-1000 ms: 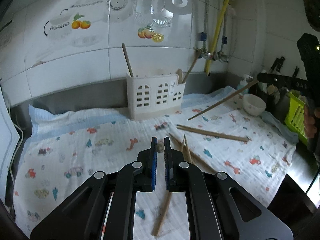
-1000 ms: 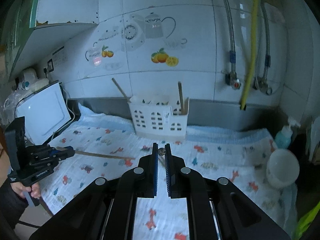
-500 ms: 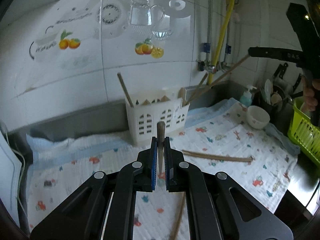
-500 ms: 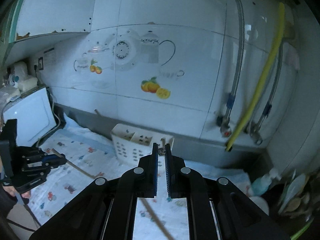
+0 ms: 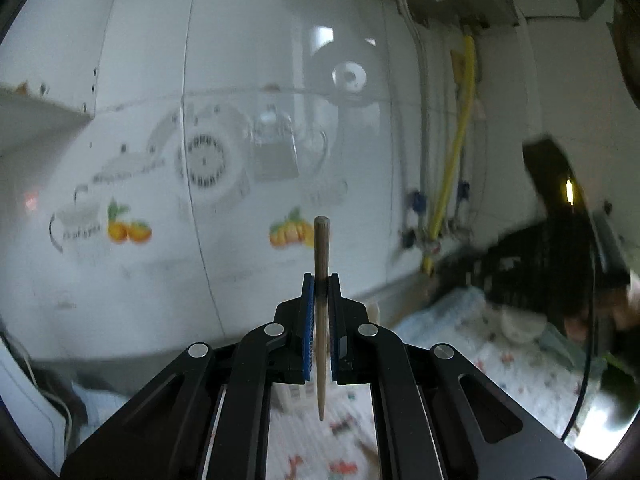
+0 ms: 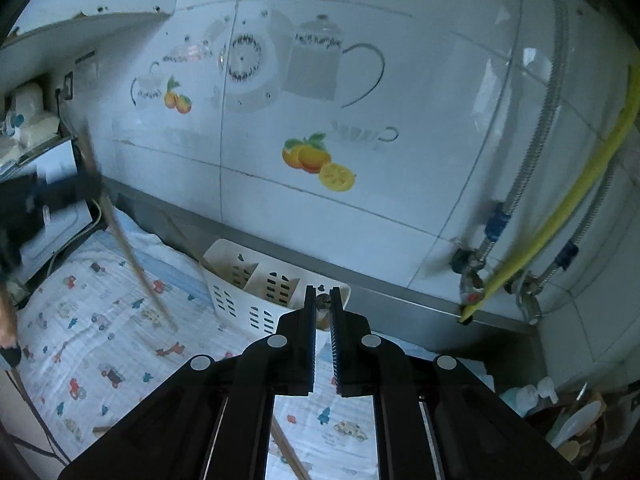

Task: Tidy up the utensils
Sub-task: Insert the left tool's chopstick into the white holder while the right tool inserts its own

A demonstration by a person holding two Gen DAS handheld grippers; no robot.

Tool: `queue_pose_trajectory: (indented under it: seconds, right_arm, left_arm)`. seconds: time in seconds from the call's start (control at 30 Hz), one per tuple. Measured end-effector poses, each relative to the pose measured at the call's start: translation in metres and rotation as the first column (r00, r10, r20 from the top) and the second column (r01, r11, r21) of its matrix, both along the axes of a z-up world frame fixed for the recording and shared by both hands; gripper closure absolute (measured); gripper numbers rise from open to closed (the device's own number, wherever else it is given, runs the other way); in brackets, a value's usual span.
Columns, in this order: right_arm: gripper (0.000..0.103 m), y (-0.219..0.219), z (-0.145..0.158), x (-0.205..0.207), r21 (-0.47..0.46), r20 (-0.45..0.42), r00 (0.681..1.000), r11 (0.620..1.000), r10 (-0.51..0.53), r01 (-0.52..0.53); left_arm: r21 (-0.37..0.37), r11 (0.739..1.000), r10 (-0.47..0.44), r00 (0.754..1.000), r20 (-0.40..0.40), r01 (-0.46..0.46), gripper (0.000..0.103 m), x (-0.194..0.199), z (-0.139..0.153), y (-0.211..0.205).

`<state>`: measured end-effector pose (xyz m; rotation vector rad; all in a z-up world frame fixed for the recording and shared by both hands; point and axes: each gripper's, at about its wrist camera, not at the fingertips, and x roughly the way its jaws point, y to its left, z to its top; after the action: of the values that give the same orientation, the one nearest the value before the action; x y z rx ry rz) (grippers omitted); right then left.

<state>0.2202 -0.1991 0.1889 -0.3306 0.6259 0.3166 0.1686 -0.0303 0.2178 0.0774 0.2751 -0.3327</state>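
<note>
My left gripper [image 5: 321,280] is shut on a wooden chopstick [image 5: 321,248] that stands upright between its blue pads, high above the printed cloth [image 5: 460,364]. In the right wrist view the same left gripper [image 6: 48,196] is a dark blur at the left, its chopstick [image 6: 132,256] hanging slantwise over the cloth. My right gripper [image 6: 322,304] is shut on another chopstick [image 6: 322,302], seen end-on at the fingertips, with its shaft showing below the jaws. It hangs just in front of and above the white slotted utensil holder [image 6: 248,280]. From the left wrist, the right gripper [image 5: 560,240] is only a blur.
The holder stands against the tiled wall on a steel ledge. A yellow hose [image 6: 560,216] and metal pipes with valves run down the wall at the right. A white bowl [image 5: 520,328] sits at the cloth's right end. A white appliance [image 6: 60,208] stands at the left.
Both grippers have lifted off the cloth, each with its chopstick. The left chopstick has swung from lying forward to upright. The right gripper has come closer to the holder.
</note>
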Motion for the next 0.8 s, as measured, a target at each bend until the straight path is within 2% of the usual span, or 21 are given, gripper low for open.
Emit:
queue_pose_trajectory:
  seconds: [0.13, 0.3, 0.43, 0.63, 0.77, 0.8]
  right_arm:
    - [0.096, 0.002, -0.010, 0.012, -0.001, -0.013, 1.000, 1.000, 0.003, -0.003]
    - [0.096, 0.004, -0.022, 0.022, -0.008, -0.026, 1.000, 1.000, 0.006, -0.006]
    - [0.096, 0.002, -0.031, 0.030, -0.005, -0.044, 0.999, 1.000, 0.004, -0.005]
    - [0.096, -0.001, -0.033, 0.031, 0.011, -0.039, 0.999, 1.000, 0.001, -0.001]
    - [0.084, -0.003, -0.024, 0.023, 0.026, -0.011, 1.000, 1.000, 0.005, -0.005]
    - [0.084, -0.004, -0.022, 0.021, 0.030, -0.007, 1.000, 1.000, 0.006, -0.006]
  left_arm:
    - [-0.017, 0.999, 0.035, 0.998, 0.044, -0.034, 0.098, 0.026, 0.014, -0.003]
    - [-0.027, 0.996, 0.084, 0.993, 0.079, -0.083, 0.098, 0.055, 0.016, -0.004]
    - [-0.039, 0.994, 0.103, 0.993, 0.061, -0.101, 0.098, 0.078, 0.007, -0.003]
    - [-0.001, 0.995, 0.100, 0.995, -0.026, -0.100, 0.097, 0.096, -0.020, -0.006]
    - [0.010, 0.995, 0.101, 0.993, -0.052, -0.101, 0.096, 0.098, -0.028, -0.003]
    - [0.011, 0.995, 0.100, 0.994, -0.051, -0.100, 0.094, 0.097, -0.028, -0.004]
